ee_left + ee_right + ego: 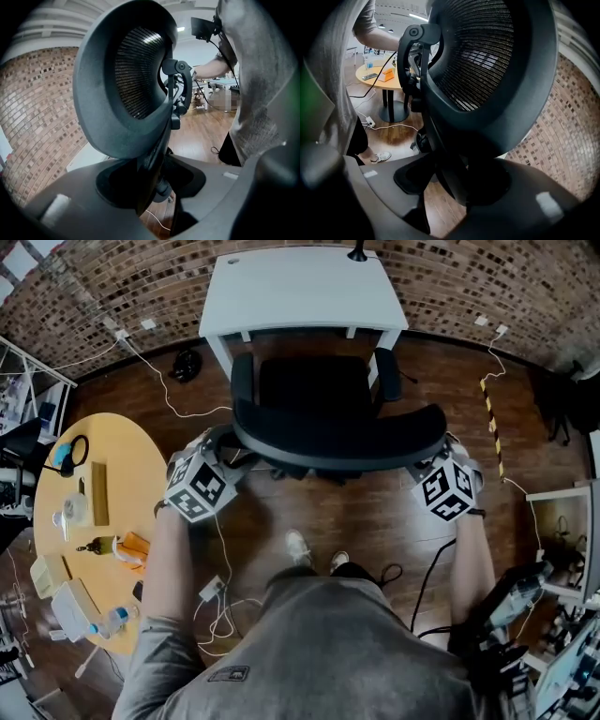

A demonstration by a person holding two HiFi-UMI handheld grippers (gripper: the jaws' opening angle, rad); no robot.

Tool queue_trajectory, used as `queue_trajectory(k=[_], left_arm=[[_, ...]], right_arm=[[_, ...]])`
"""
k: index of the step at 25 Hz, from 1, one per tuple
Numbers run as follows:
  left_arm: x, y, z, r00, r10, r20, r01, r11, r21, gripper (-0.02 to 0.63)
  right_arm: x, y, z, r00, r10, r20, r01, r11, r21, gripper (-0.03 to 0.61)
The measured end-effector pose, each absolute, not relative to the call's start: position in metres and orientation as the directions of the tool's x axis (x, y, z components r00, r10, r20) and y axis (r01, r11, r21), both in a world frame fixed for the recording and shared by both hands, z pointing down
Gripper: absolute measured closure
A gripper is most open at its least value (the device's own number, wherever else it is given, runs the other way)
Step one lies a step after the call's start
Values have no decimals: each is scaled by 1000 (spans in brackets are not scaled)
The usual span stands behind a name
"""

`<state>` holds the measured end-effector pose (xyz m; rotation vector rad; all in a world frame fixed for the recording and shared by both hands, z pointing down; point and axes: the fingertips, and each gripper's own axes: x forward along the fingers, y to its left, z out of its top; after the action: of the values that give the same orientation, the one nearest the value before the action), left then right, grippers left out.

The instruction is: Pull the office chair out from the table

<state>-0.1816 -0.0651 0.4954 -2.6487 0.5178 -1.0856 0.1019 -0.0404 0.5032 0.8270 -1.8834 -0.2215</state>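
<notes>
Your left tongs [225, 457] and right tongs [429, 463] clamp the chair [337, 437] back; desk [300, 287] ahead, round desk [131, 456] left, cables [225, 615] underfoot.

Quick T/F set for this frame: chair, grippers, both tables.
1. The left gripper and the right gripper each clamp the rim of the chair backrest. True.
2. The round yellow table is on the person's right. False: it is on the left.
3. The white table is piled with boxes. False: its top is nearly bare.
4. The floor is wood. True.
</notes>
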Motion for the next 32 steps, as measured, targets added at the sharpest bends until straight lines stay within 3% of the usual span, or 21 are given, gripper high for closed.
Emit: queue_trajectory(k=[15, 32], left_arm=[[-165, 1, 490, 628, -455, 631, -326, -890, -318, 433], [-183, 71, 494, 650, -424, 631, -283, -905, -316, 436]], right_arm=[[117, 8, 500, -335, -638, 694, -365, 767, 529, 341], [100, 86, 502, -313, -641, 701, -389, 760, 521, 342]])
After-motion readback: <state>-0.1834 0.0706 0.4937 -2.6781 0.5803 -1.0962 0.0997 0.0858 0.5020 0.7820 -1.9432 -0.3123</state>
